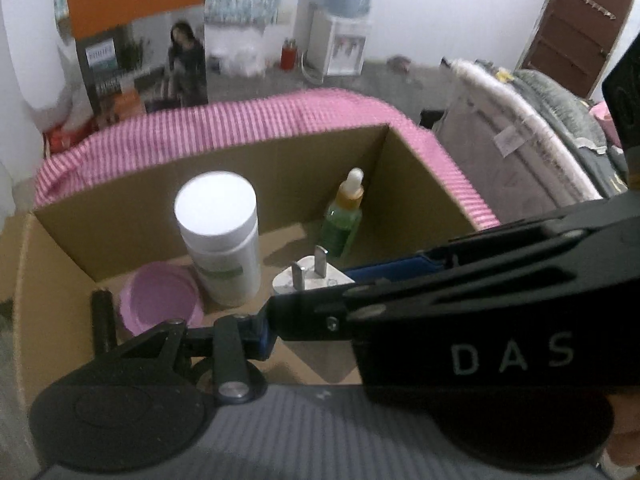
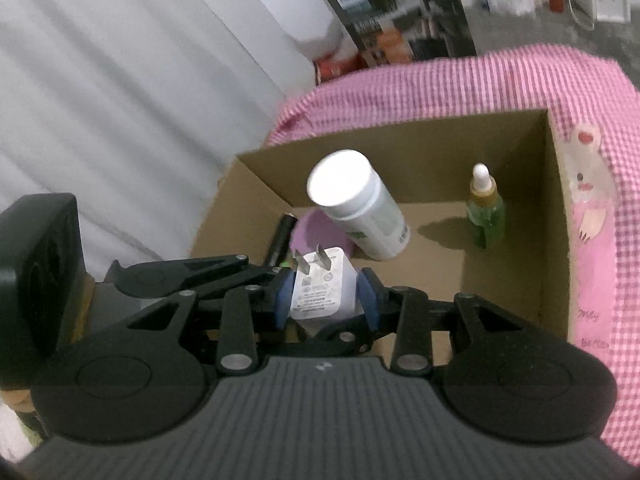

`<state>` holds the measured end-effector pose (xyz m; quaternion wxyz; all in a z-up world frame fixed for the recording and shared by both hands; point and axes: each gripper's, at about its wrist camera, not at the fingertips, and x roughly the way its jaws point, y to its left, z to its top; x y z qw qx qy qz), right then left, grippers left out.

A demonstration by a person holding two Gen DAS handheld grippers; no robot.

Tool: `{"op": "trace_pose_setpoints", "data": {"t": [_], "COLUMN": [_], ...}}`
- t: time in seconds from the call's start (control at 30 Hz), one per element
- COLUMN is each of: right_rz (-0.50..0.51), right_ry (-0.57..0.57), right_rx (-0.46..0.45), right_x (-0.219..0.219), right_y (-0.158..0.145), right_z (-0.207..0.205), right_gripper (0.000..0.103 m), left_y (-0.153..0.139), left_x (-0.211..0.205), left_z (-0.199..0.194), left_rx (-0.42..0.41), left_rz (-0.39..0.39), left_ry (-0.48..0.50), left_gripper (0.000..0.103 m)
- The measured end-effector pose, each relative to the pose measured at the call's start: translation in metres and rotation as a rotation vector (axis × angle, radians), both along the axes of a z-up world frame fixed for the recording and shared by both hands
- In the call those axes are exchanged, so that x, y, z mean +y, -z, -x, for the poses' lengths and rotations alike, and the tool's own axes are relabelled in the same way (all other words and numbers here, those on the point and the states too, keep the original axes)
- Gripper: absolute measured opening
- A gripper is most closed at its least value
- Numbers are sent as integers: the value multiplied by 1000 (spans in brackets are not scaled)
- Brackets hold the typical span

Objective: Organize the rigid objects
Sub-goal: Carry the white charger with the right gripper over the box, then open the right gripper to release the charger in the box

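Observation:
My right gripper (image 2: 326,298) is shut on a white plug charger (image 2: 322,290), prongs up, held over the near side of an open cardboard box (image 2: 556,240). The charger (image 1: 310,278) and the right gripper's arm also show in the left wrist view. Inside the box stand a white bottle (image 2: 360,210), a green dropper bottle (image 2: 486,212), a pink lid (image 2: 316,232) and a black cylinder (image 2: 280,240). My left gripper sits at the box's near left edge; its left finger (image 1: 240,332) shows, but the right arm hides the other finger.
The box rests on a pink checked cloth (image 2: 460,84). A grey curtain (image 2: 100,100) hangs to the left. A folded blanket pile (image 1: 520,144) lies to the right of the box. A water dispenser (image 1: 344,40) stands far back.

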<state>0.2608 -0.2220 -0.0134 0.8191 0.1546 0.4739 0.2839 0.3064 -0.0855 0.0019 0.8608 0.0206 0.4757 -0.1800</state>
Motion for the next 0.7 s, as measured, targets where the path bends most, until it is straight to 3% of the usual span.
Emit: {"op": "trace_pose_setpoints", "data": {"t": [0.4, 0.7], "right_rz": [43, 77], "right_ry": [-5, -39], "right_rx": [132, 128], "right_x": [-3, 7], "right_y": [41, 46], "right_z": [-47, -51], "right_gripper": [30, 31], "left_y": [24, 27], "left_x": [6, 11], "left_z": [-29, -29], "left_rx": [133, 155], "left_rz": [51, 71], "left_ry": [-27, -30], "left_gripper": [50, 53]}}
